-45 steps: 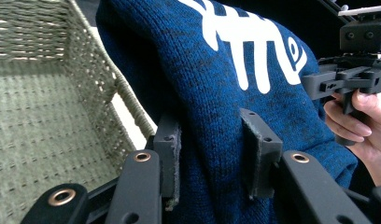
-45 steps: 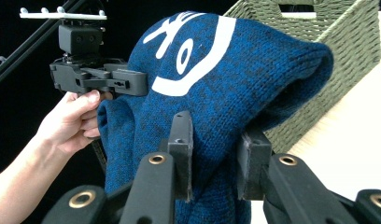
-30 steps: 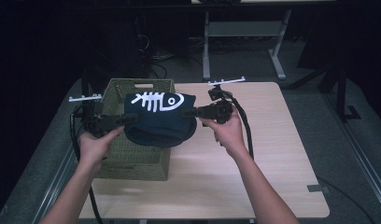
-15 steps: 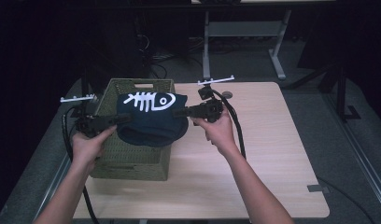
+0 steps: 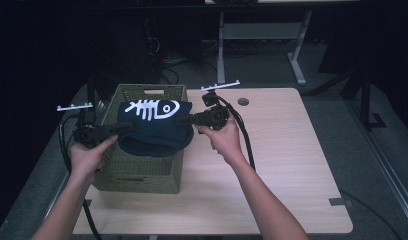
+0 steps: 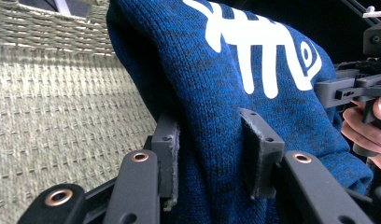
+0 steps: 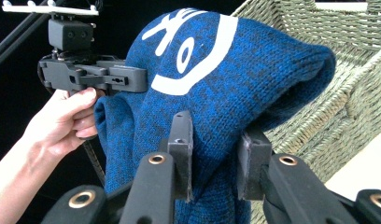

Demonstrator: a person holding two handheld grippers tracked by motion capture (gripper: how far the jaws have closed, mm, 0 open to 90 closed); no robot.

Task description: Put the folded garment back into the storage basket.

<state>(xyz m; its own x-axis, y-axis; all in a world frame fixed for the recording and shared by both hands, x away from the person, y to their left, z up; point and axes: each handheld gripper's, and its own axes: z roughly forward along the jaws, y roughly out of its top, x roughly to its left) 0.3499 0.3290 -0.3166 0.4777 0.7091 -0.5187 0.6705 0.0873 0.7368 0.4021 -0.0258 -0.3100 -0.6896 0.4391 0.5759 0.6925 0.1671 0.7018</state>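
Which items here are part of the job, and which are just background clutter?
In play:
- blue knit garment with white fish-bone print, held over the basket
- woven basket
- left gripper, jaws clamped on the garment
- right gripper, jaws clamped on the garment

Lying about:
- table
- metal stand behind the table
- floor cables

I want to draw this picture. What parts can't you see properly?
- Inside of the basket: high view, covered by the blue knitted cloth.
- Cloth's lower part: both gripper views, cut off by the bottom edge.
- Room behind the table: high view, too dark.
- Left tool and right tool: pads half buried in cloth.
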